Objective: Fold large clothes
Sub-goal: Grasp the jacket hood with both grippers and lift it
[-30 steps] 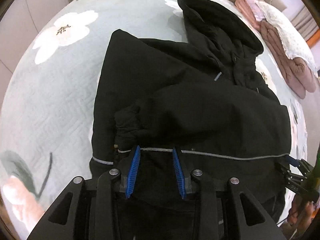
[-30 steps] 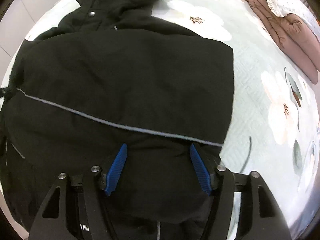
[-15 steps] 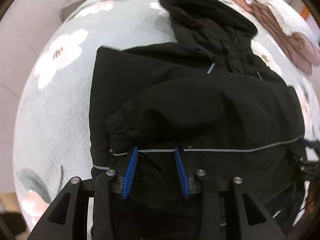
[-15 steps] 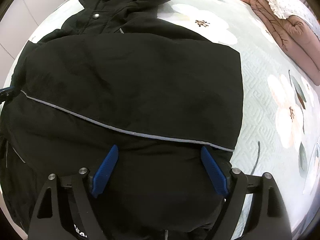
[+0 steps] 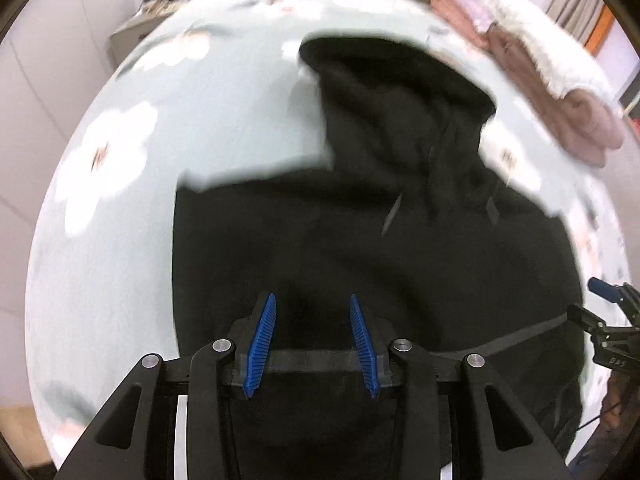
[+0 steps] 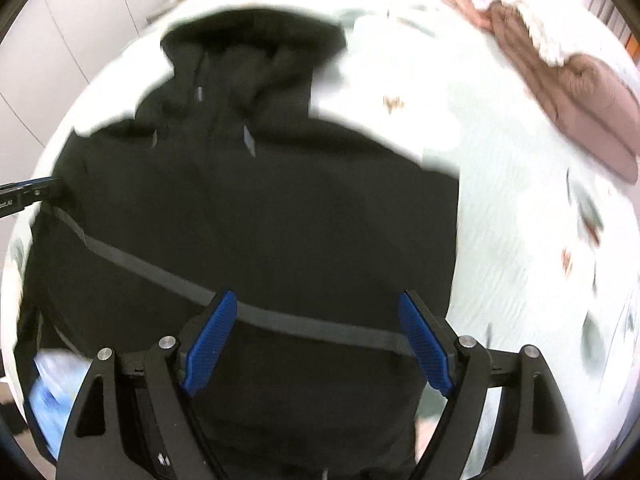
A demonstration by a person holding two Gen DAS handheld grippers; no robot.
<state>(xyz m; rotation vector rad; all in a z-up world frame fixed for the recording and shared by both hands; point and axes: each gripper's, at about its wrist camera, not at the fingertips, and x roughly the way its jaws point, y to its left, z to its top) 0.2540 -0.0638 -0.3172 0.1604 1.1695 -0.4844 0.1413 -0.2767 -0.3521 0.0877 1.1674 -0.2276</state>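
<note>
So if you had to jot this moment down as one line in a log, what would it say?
step: fold jacket | jacket: black, on floral bed | left gripper: open over hem | right gripper: open over hem | frames: blurred

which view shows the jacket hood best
The left wrist view: the hood lies open and unobstructed at the top of the black jacket, its outline clear against the bedspread. The right wrist view shows the hood too, but more blurred and bunched.

Both tongs [image 5: 312, 336] [image 6: 316, 342] — black frames, silver screws, ribbed blue pads [image 5: 262, 340].
</note>
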